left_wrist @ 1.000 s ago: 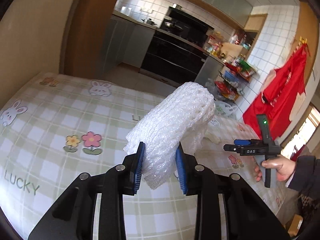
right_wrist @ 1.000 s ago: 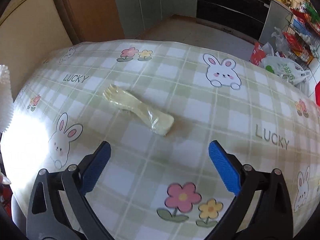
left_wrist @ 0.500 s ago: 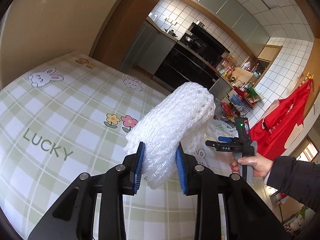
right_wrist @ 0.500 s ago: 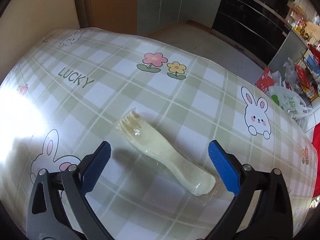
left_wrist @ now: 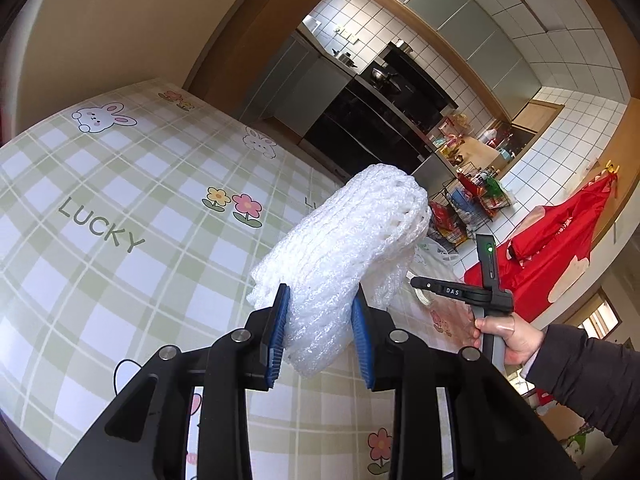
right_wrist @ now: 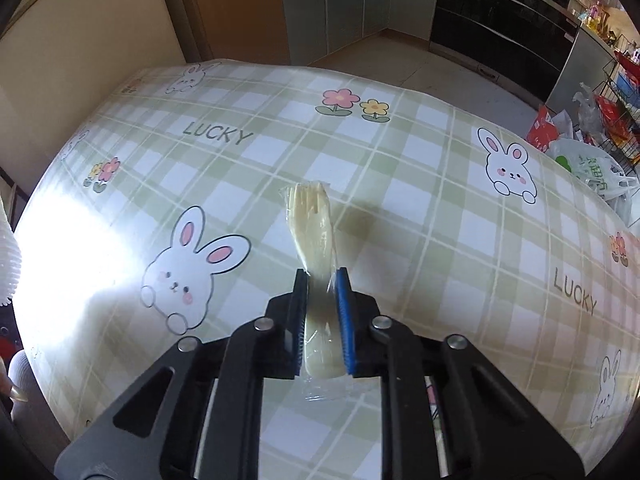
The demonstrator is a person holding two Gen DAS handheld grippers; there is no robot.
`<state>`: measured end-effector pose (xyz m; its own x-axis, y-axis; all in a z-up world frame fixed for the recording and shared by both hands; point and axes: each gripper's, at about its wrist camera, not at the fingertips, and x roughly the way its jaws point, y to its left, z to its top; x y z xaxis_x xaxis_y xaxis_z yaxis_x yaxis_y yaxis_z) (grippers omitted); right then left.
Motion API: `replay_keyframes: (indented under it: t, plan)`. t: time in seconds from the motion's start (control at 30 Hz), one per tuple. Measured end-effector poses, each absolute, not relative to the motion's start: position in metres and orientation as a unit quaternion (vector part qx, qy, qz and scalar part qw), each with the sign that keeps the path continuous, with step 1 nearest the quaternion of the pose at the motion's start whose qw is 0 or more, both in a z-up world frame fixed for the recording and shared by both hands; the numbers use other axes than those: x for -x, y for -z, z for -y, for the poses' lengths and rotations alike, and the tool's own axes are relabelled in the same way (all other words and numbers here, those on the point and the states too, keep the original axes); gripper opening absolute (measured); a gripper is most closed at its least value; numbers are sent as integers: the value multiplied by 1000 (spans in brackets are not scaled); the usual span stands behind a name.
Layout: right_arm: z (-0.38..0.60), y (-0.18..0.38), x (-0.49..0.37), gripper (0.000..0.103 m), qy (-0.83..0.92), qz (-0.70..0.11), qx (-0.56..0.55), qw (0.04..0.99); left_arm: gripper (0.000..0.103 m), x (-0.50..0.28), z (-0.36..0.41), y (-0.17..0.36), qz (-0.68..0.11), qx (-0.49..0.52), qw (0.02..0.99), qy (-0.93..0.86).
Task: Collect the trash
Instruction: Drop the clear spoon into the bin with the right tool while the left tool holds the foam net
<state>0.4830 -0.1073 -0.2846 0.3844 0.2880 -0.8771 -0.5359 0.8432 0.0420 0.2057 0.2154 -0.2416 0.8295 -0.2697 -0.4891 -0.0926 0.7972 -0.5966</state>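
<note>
Closing on a wrapped fork (right_wrist: 316, 240), the right tool (right_wrist: 322, 312) pins its handle, tines toward 12 o'clock above the worktop (right_wrist: 400, 184) printed "LUCKY". The left tool (left_wrist: 320, 332) clamps a foam net (left_wrist: 344, 256); "DAS" marks the right tool.

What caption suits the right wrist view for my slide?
Right hand-held gripper closing on a wrapped plastic fork over the checked tablecloth.

The tablecloth (right_wrist: 400, 184) lies bare on all sides of the wrapped fork (right_wrist: 314, 240). The foam net (left_wrist: 340, 264) rises above the left gripper (left_wrist: 320, 332), hiding the table stretch just beyond it. The right hand (left_wrist: 508, 338) stands at the table's right side, apart from the net.
</note>
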Motion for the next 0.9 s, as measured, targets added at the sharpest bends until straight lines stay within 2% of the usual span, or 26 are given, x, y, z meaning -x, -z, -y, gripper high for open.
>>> replay_keyframes:
  t: [0.9]
  plan:
    - [187,133,-195,18,-231,-326,10,916,30,-59,-141,133,-254,279,918,124]
